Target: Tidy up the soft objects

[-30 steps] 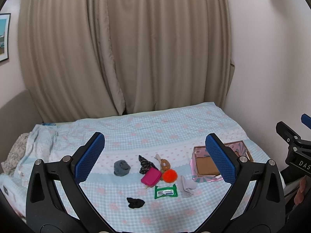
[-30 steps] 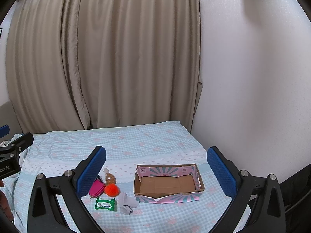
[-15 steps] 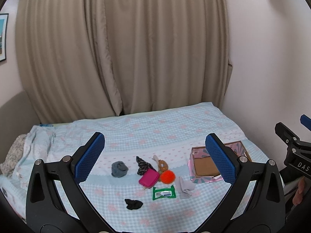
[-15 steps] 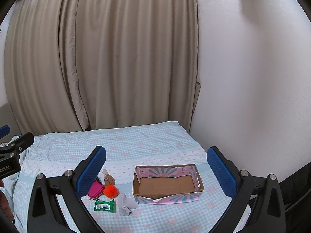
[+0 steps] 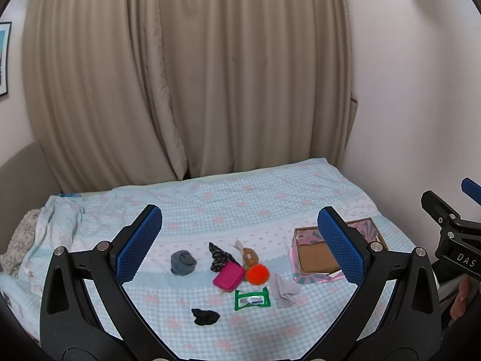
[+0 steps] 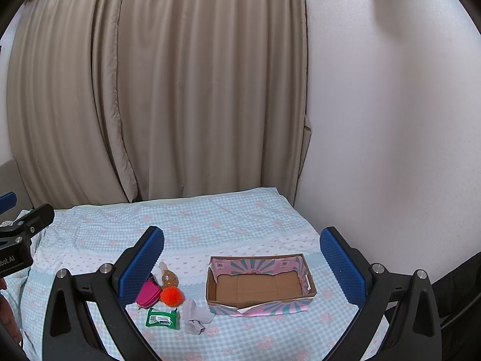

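Soft things lie on the bed [image 5: 270, 198]: a grey sock ball [image 5: 182, 262], a dark patterned cloth [image 5: 219, 255], a brown plush [image 5: 250, 256], a pink pouch [image 5: 228, 275], an orange pompom [image 5: 257, 273], a green wipes pack [image 5: 252, 300], a pale grey sock [image 5: 284, 290] and a black sock [image 5: 205, 316]. An open cardboard box [image 6: 260, 285] with pink and teal sides stands right of them. My left gripper [image 5: 239, 246] is open and empty, well above the pile. My right gripper [image 6: 242, 266] is open and empty, above the box.
Beige curtains [image 5: 186, 90] hang behind the bed. A white wall [image 6: 390, 120] runs along the bed's right side. Crumpled bedding [image 5: 54, 228] lies at the far left. The other gripper shows at each view's edge [image 5: 451, 234].
Both views have drifted slightly back and up; the objects sit a little lower and smaller in frame. Both grippers stay open. Nothing on the bed has moved.
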`<act>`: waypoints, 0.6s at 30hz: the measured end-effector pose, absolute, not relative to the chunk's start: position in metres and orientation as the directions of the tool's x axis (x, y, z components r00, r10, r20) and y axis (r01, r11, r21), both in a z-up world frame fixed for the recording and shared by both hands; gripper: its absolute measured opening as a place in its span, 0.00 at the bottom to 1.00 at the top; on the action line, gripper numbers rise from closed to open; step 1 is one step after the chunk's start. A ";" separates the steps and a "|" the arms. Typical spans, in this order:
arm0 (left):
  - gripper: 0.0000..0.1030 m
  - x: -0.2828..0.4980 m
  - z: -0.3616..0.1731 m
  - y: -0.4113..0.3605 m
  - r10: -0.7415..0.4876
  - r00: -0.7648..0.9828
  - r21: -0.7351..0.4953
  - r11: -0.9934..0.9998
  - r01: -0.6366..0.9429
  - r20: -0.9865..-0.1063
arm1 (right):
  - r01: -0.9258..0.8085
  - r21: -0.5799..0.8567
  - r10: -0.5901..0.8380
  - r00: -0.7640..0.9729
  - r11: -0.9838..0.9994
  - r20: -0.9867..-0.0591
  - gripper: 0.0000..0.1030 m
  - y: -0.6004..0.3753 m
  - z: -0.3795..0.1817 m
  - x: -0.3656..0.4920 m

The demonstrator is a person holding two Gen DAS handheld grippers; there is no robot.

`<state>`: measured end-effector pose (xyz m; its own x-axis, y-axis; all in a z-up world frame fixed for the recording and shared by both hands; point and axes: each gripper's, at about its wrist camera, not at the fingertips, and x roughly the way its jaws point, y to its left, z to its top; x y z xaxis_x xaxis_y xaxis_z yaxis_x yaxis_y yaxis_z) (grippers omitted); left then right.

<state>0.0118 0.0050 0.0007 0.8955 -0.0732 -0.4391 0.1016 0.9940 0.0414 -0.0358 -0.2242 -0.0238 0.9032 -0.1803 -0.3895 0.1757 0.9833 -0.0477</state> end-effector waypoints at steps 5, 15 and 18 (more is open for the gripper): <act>1.00 0.011 0.001 0.003 -0.078 0.895 0.043 0.993 0.107 -0.440 | 0.173 -0.049 -0.178 0.904 0.984 -0.388 1.00 -0.224 -0.023 -0.035; 1.00 0.008 0.001 0.005 -0.062 0.898 0.045 0.995 0.091 -0.435 | 0.154 -0.027 -0.152 0.909 0.988 -0.387 1.00 -0.228 -0.027 -0.032; 1.00 0.009 -0.001 0.008 -0.042 0.892 0.039 0.997 0.066 -0.450 | 0.141 -0.028 -0.140 0.904 0.990 -0.404 1.00 -0.230 -0.030 -0.028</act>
<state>0.0090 0.0084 -0.0013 0.8919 -0.0415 -0.4504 0.0663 0.9970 0.0394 -0.0282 -0.2299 -0.0300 0.9037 -0.1404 -0.4044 0.1412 0.9896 -0.0280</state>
